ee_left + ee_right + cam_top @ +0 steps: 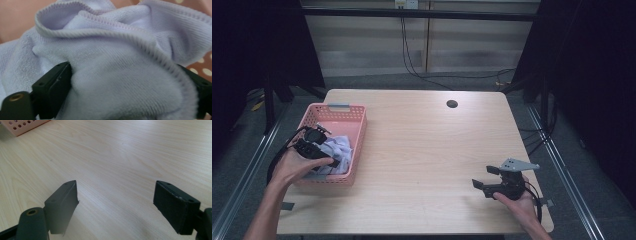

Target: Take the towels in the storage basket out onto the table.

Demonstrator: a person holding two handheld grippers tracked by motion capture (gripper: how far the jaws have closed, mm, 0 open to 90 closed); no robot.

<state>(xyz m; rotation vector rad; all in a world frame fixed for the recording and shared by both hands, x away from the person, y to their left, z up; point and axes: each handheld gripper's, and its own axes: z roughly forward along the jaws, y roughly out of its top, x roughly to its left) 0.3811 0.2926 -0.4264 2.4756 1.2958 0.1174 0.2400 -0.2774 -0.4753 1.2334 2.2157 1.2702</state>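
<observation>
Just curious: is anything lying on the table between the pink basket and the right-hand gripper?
No. In the high view, bare wooden table separates the pink basket from the right gripper.

My left claw [125, 82] presses into soft, fuzzy lilac cloth [120, 65] with ribbed stitched hems. The basket [357, 131] is pink perforated plastic. My counter [125, 157] is pale, smooth, matt wood grain.

Overhead view; two close claw-mounted views

The left claw [323, 150] points down and to the right, jaws wide apart; the right claw [485, 176] sits low, pointing left, jaws wide apart too.
</observation>
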